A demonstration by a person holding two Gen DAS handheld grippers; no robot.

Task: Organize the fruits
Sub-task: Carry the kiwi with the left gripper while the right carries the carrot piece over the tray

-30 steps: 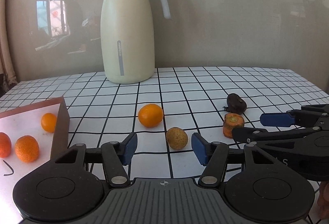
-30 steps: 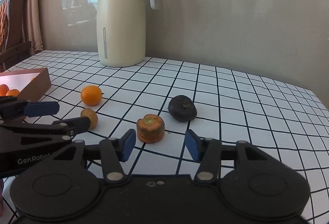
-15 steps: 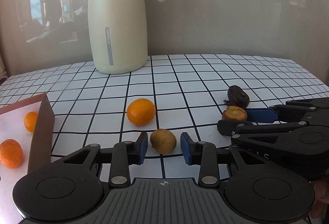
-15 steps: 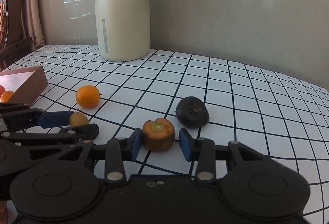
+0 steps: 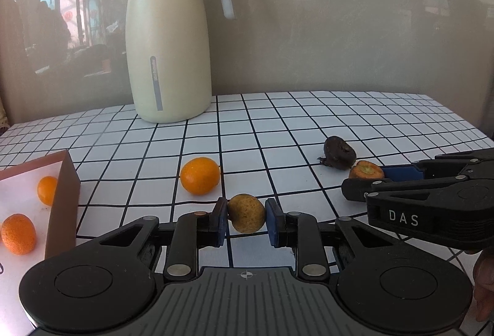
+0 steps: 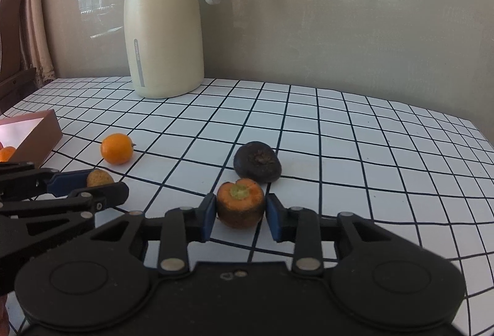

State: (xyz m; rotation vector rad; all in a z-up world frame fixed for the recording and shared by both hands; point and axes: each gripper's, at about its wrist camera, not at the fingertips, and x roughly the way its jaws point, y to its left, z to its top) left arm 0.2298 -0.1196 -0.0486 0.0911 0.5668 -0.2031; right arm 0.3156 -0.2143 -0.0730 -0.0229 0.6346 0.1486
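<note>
My left gripper point(image 5: 246, 218) is shut on a small yellow-brown fruit point(image 5: 246, 213), which also shows in the right wrist view point(image 6: 99, 178). My right gripper point(image 6: 237, 214) is shut on an orange fruit stub with a green centre point(image 6: 240, 206), seen from the side in the left wrist view point(image 5: 366, 170). A loose orange point(image 5: 200, 175) lies on the checked tablecloth, also in the right wrist view point(image 6: 117, 148). A dark, shrivelled fruit point(image 6: 257, 162) lies just behind the stub. A pink box point(image 5: 61, 200) at the left holds small oranges point(image 5: 18, 233).
A tall cream thermos jug point(image 5: 168, 58) stands at the back of the table point(image 6: 370, 151), against the wall. A wooden chair point(image 6: 14, 36) and curtains are beyond the table's left edge. The box's brown wall point(image 6: 40, 135) stands left of the loose orange.
Both grippers moved forward and closed: the left jaws came in onto the yellow-brown fruit, the right jaws onto the orange stub. Both were wide open one second ago.
</note>
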